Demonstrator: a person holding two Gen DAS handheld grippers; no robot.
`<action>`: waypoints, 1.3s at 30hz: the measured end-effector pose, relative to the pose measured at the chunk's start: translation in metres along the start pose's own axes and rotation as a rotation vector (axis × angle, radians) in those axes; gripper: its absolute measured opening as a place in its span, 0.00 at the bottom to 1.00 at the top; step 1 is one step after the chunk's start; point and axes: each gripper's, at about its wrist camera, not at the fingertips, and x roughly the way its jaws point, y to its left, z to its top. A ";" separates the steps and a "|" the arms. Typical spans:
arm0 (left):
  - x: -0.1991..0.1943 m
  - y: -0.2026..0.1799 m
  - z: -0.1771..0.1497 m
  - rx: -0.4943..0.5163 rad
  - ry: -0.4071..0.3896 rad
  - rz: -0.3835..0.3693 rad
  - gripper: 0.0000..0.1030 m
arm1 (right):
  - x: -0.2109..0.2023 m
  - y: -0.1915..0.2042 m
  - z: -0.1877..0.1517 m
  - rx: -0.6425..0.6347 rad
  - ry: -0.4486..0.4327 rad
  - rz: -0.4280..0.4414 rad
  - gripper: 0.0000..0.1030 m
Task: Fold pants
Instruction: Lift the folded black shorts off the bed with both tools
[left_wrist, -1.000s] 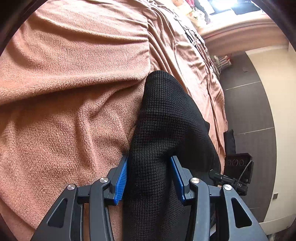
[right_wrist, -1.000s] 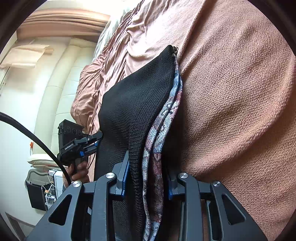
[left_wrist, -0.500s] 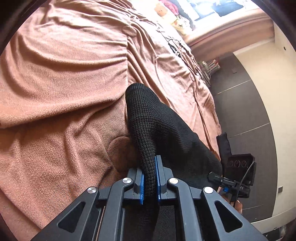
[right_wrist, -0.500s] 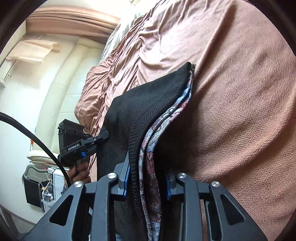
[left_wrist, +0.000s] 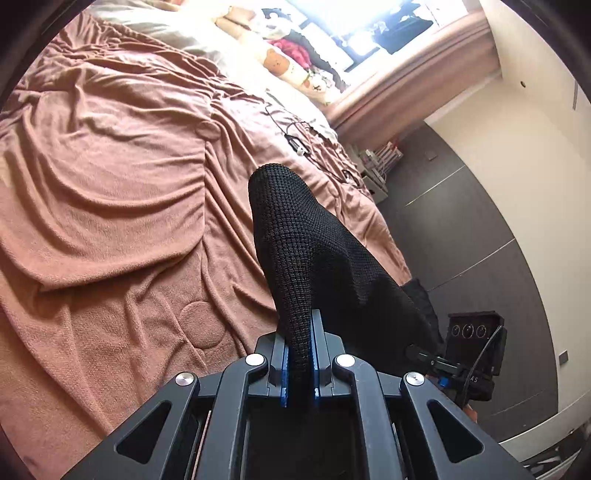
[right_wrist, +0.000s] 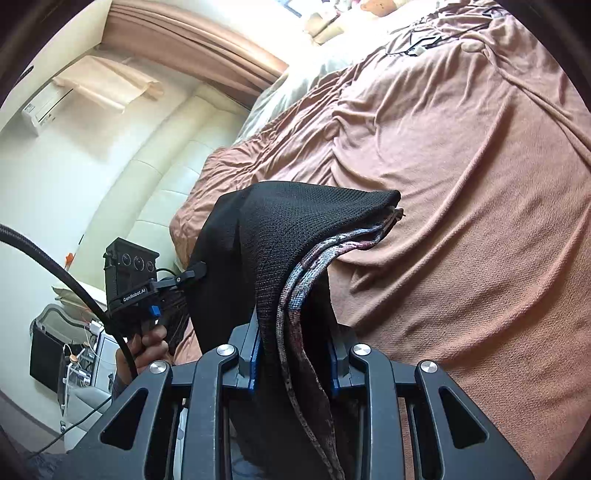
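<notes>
The pants (left_wrist: 306, 251) are black knit with a patterned inner band (right_wrist: 295, 295). They hang lifted above the brown blanket (left_wrist: 110, 184) on the bed. My left gripper (left_wrist: 300, 321) is shut on a thin fold of the black cloth, blue pads pressed together on it. In the right wrist view my right gripper (right_wrist: 295, 332) is shut on a thicker bunch of the pants (right_wrist: 295, 229), black layer and patterned band both between its pads. The cloth spans between the two grippers. Each view shows the other one: the right gripper (left_wrist: 469, 354) and the left gripper (right_wrist: 147, 288), a hand gripping its handle.
Wrinkled blanket (right_wrist: 461, 184) covers the bed ahead. Cables (left_wrist: 295, 140) lie on it farther back, with pillows and soft toys (left_wrist: 280, 62) by the bright window. A padded cream headboard (right_wrist: 147, 177) and dark floor (left_wrist: 461, 229) border the bed.
The left jaws went from wide open around the black cloth to shut on it. Both grippers then rose, lifting the pants off the blanket; more of the room shows.
</notes>
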 end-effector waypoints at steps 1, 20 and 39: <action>-0.005 -0.005 0.000 0.007 -0.010 -0.004 0.09 | -0.004 0.005 -0.002 -0.012 -0.009 0.000 0.23; -0.137 -0.083 -0.023 0.109 -0.228 -0.009 0.08 | -0.079 0.107 -0.029 -0.238 -0.109 0.045 0.23; -0.296 -0.116 -0.070 0.159 -0.384 0.073 0.08 | -0.076 0.202 -0.060 -0.361 -0.111 0.133 0.23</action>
